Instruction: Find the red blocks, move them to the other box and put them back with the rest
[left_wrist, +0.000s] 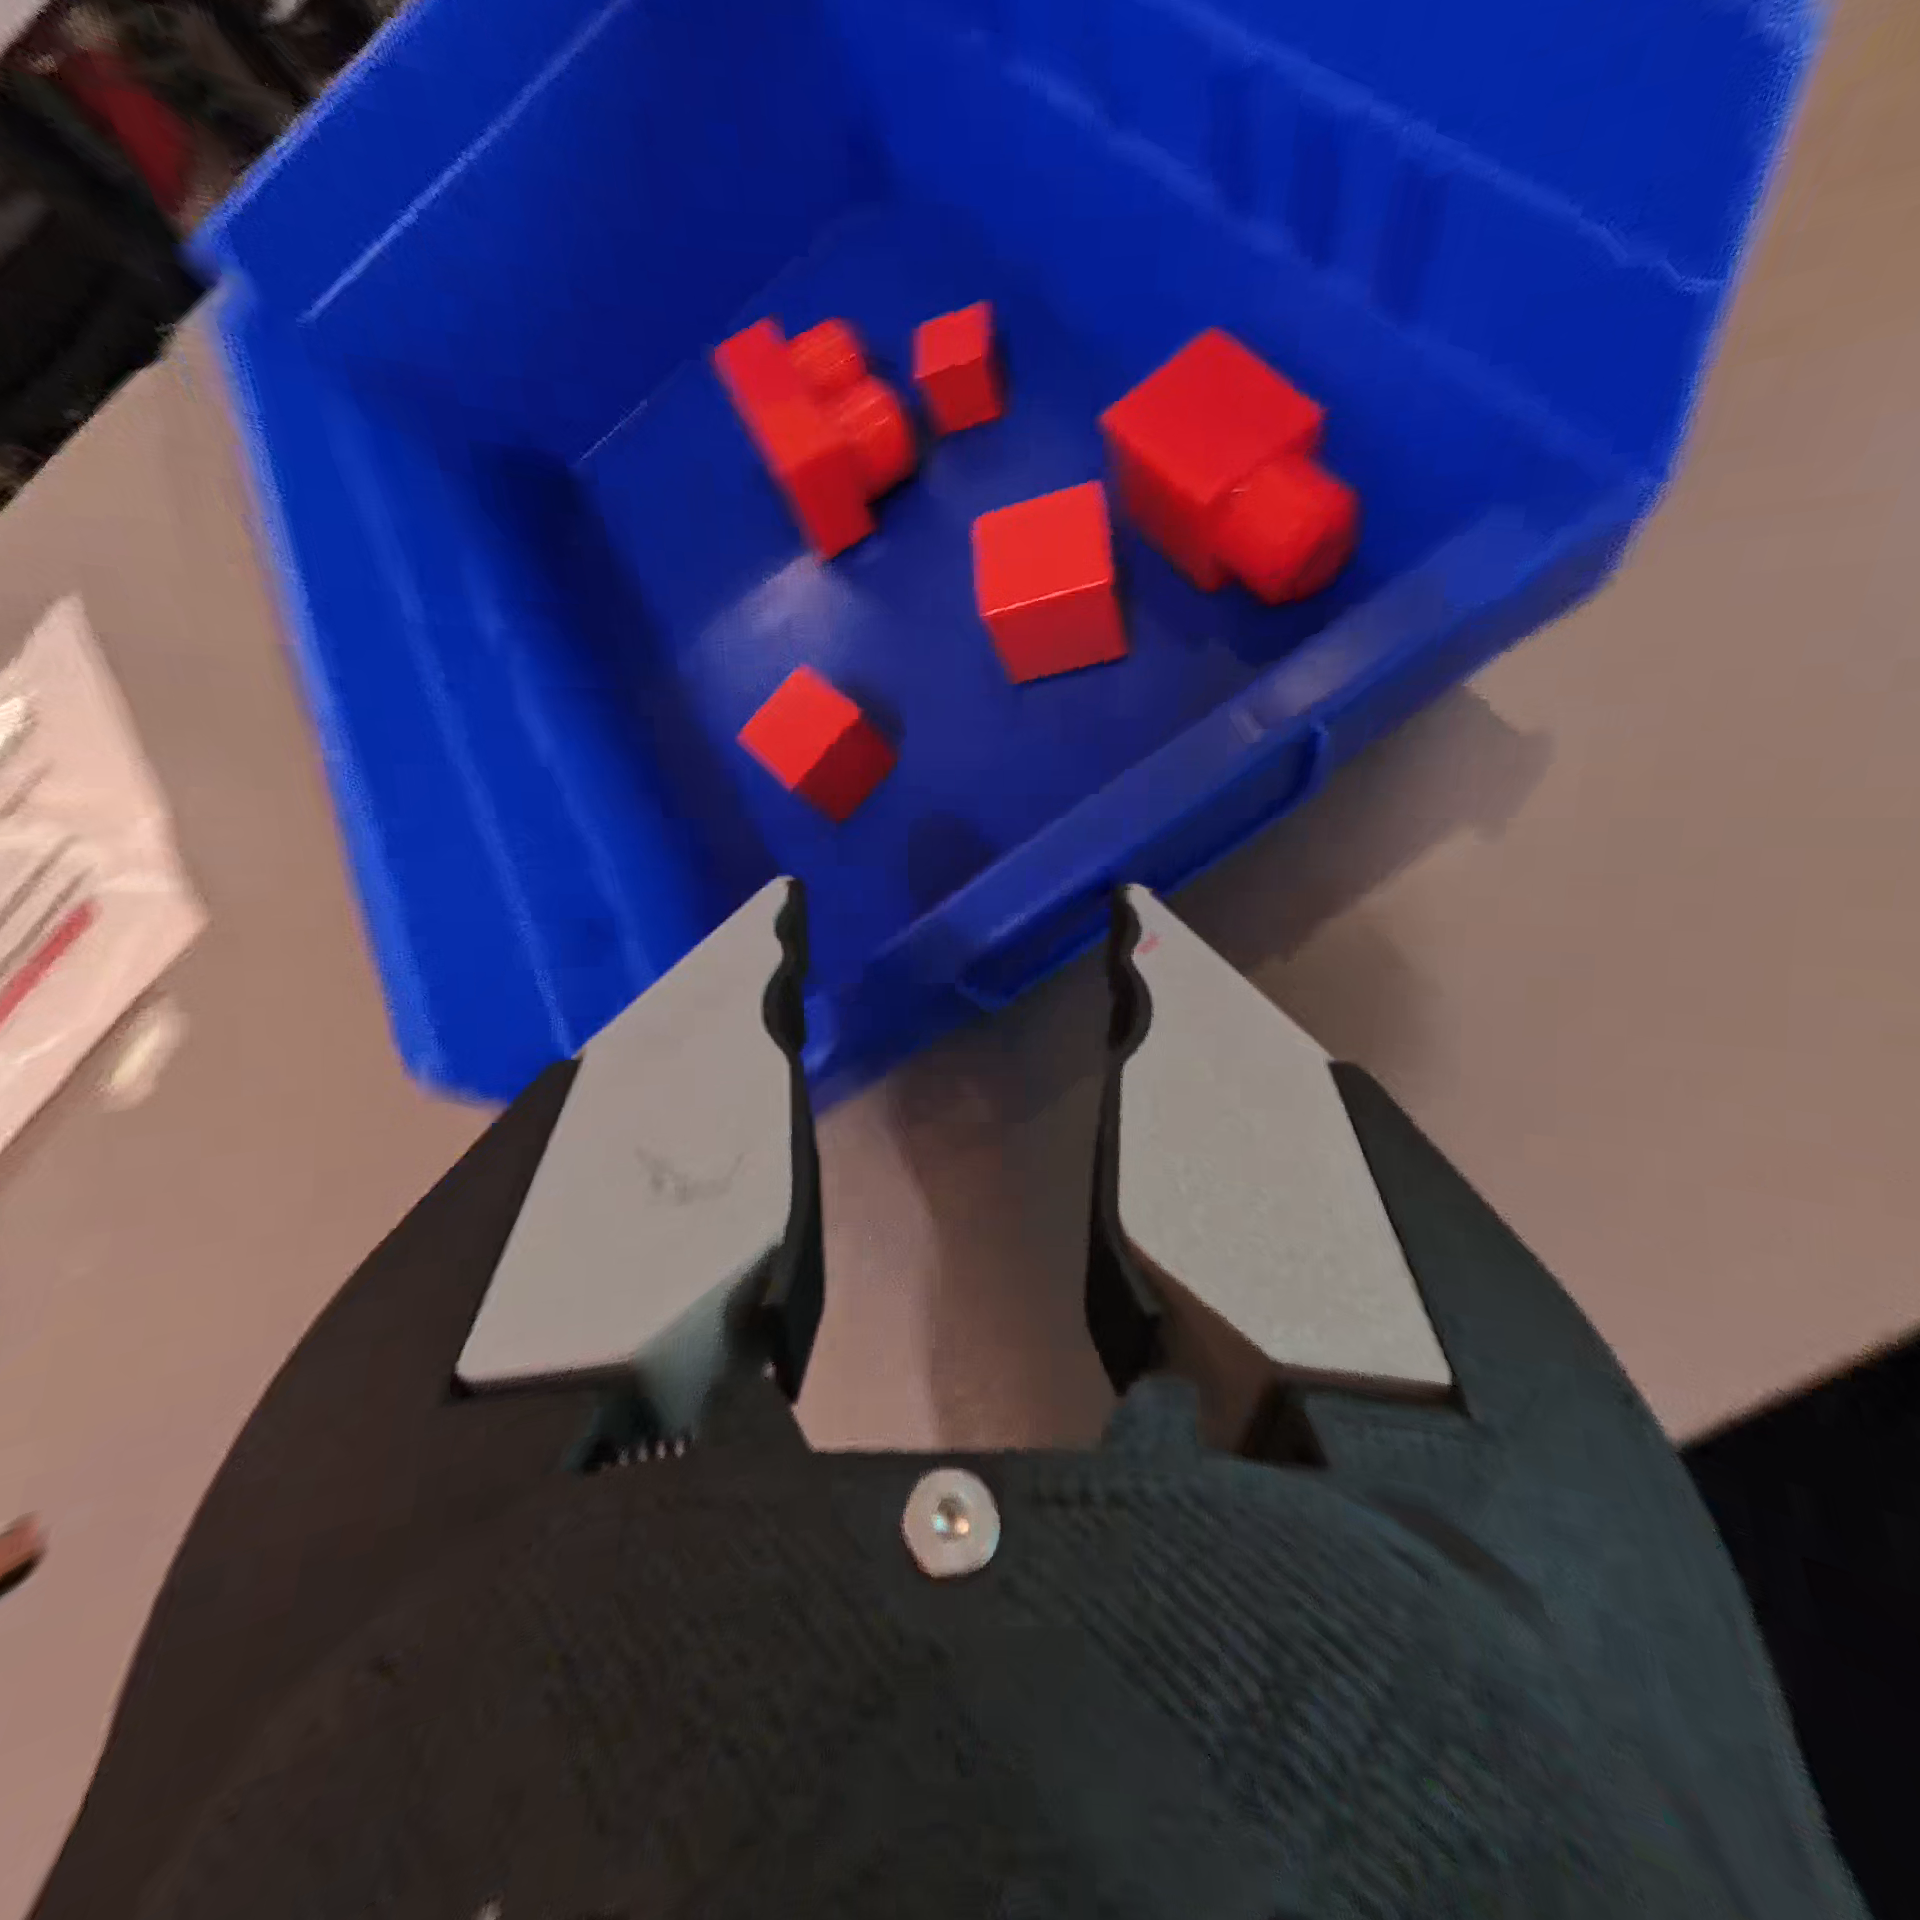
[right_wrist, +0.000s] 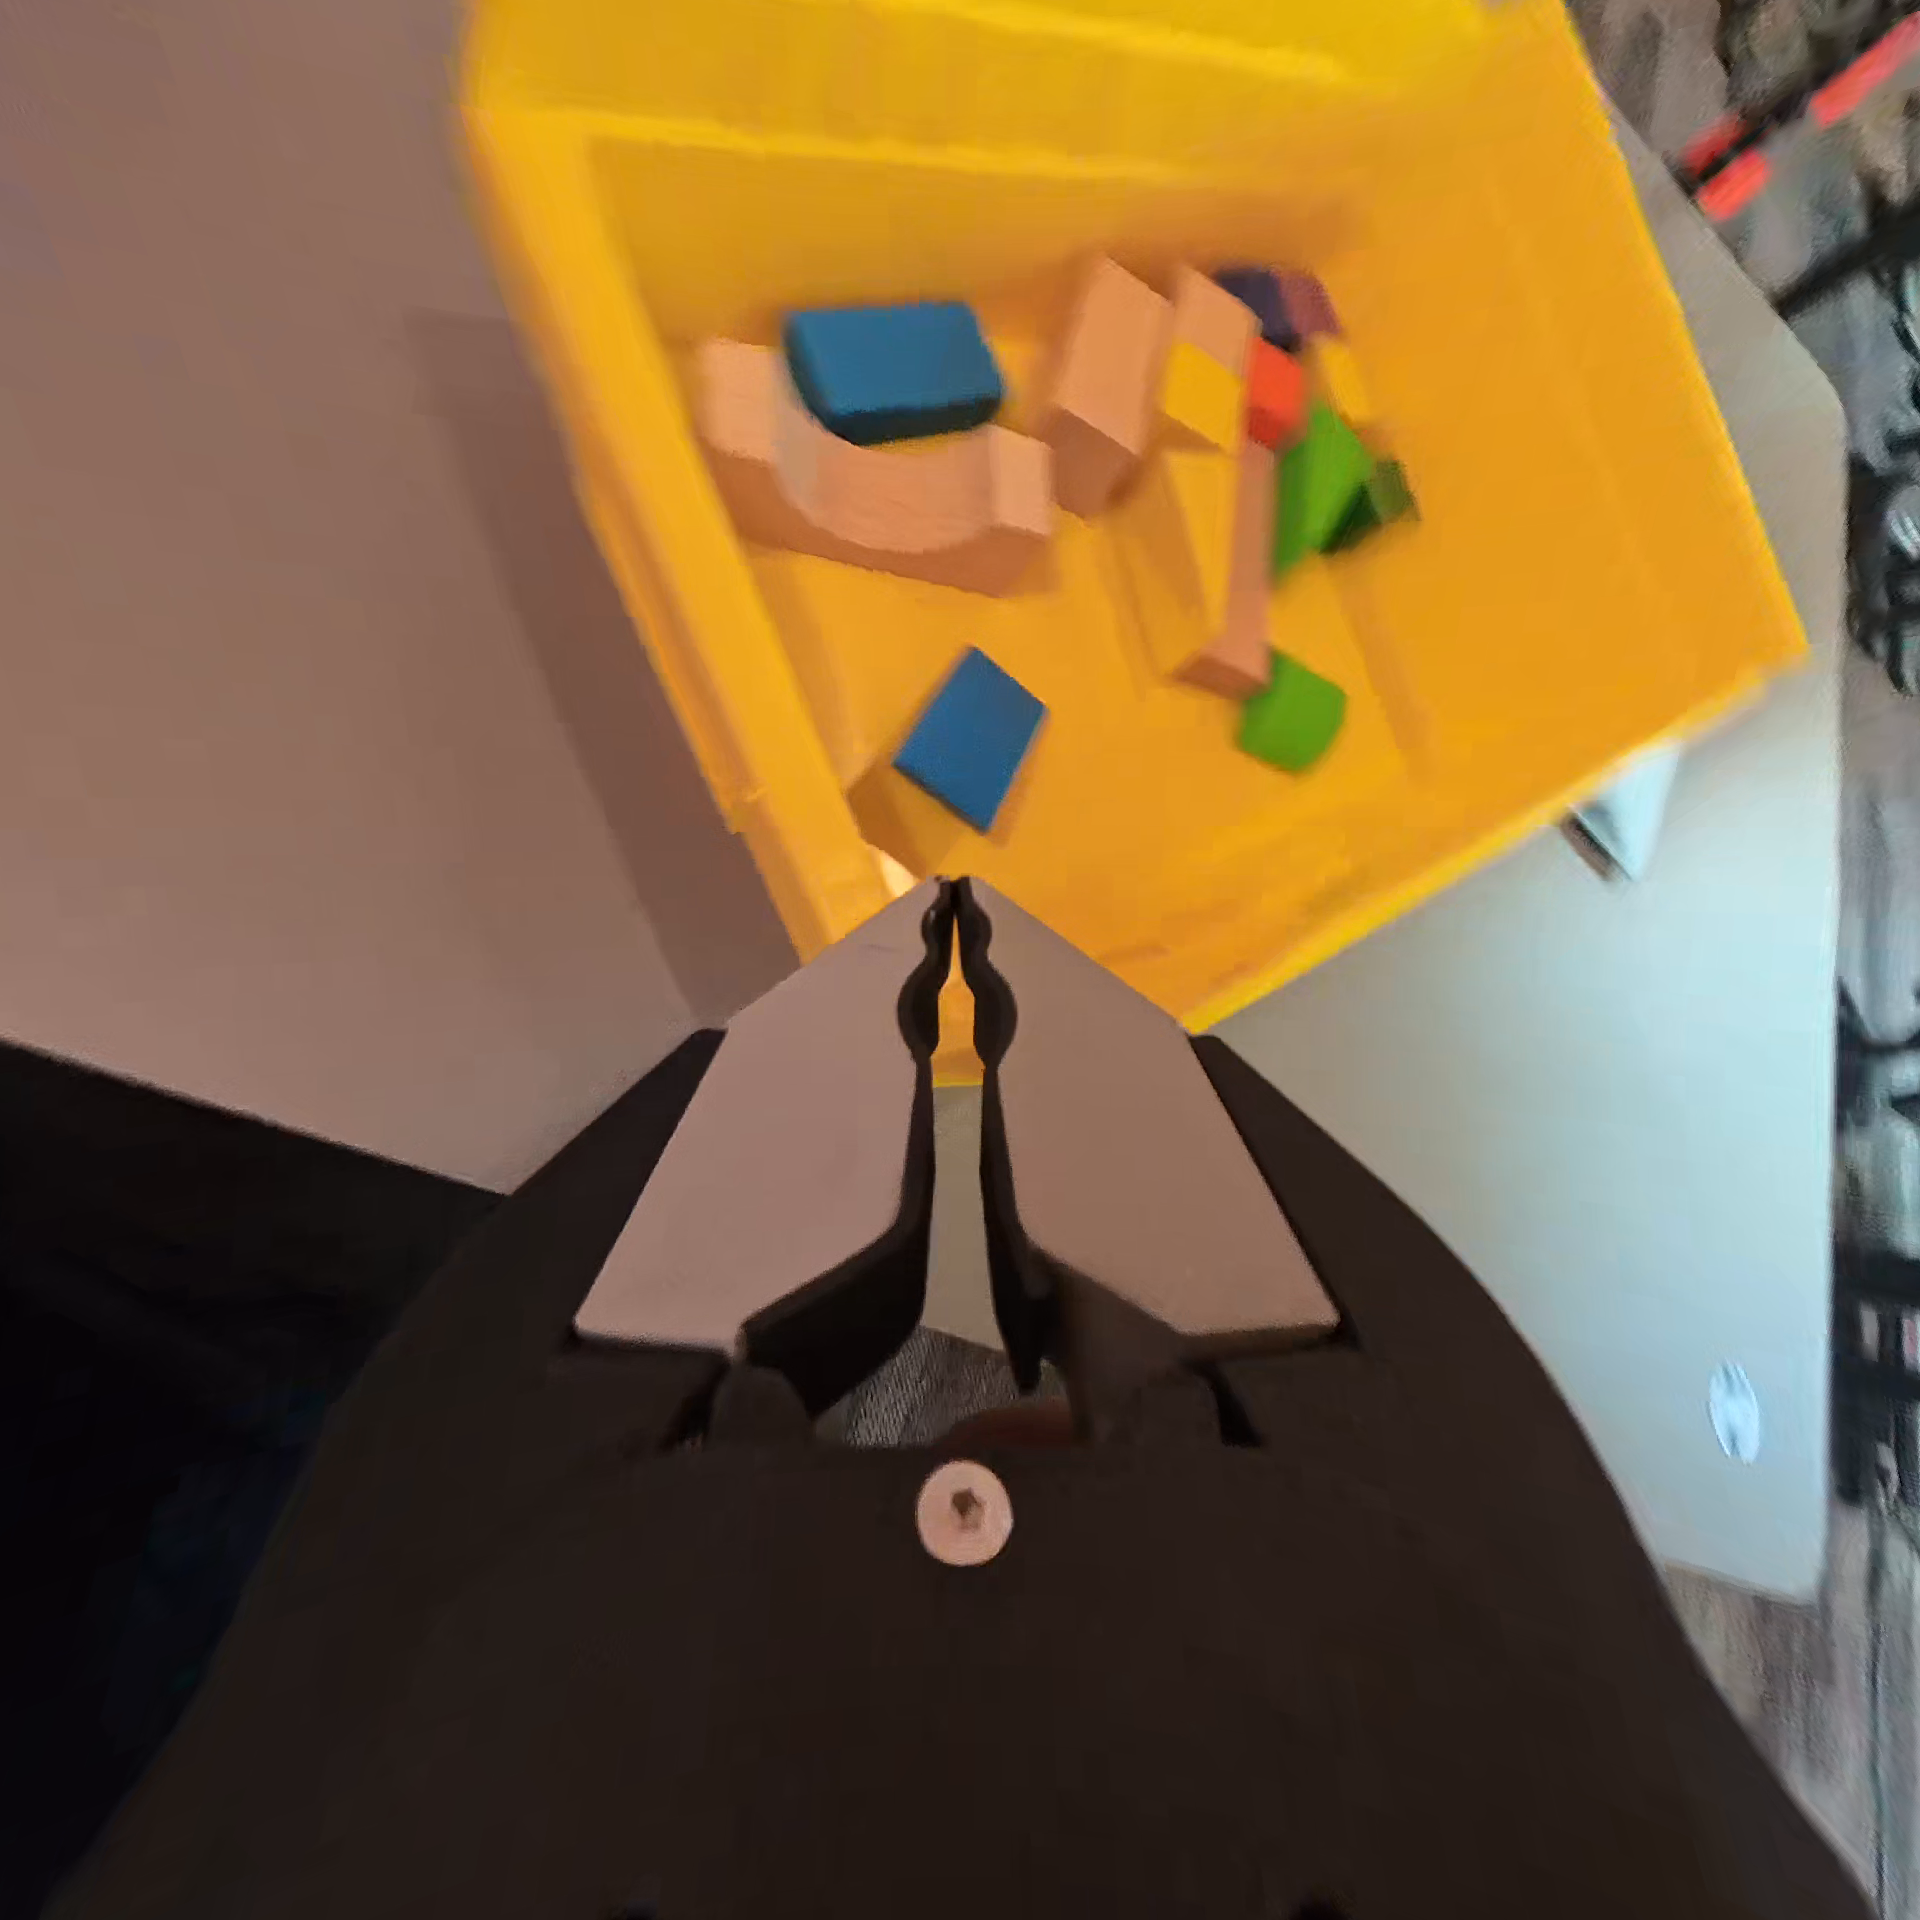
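Note:
In the left wrist view a blue box (left_wrist: 499, 436) holds several red blocks, among them a small cube (left_wrist: 818, 740), a larger cube (left_wrist: 1051, 582) and a big studded block (left_wrist: 1216, 462). My left gripper (left_wrist: 961, 914) is open and empty, above the box's near rim. In the right wrist view a yellow box (right_wrist: 1195, 883) holds mixed blocks: blue ones (right_wrist: 971, 736), green ones (right_wrist: 1291, 715), plain wooden ones (right_wrist: 894, 499) and one orange-red block (right_wrist: 1276, 390). My right gripper (right_wrist: 954, 885) is shut with nothing between its tips, over the yellow box's near corner.
The boxes stand on a grey table (left_wrist: 1662, 831). A clear plastic bag of papers (left_wrist: 73, 831) lies left of the blue box. The table's right edge (right_wrist: 1813, 935) borders a cluttered floor. A dark area lies beyond the near table edge (right_wrist: 208, 1195).

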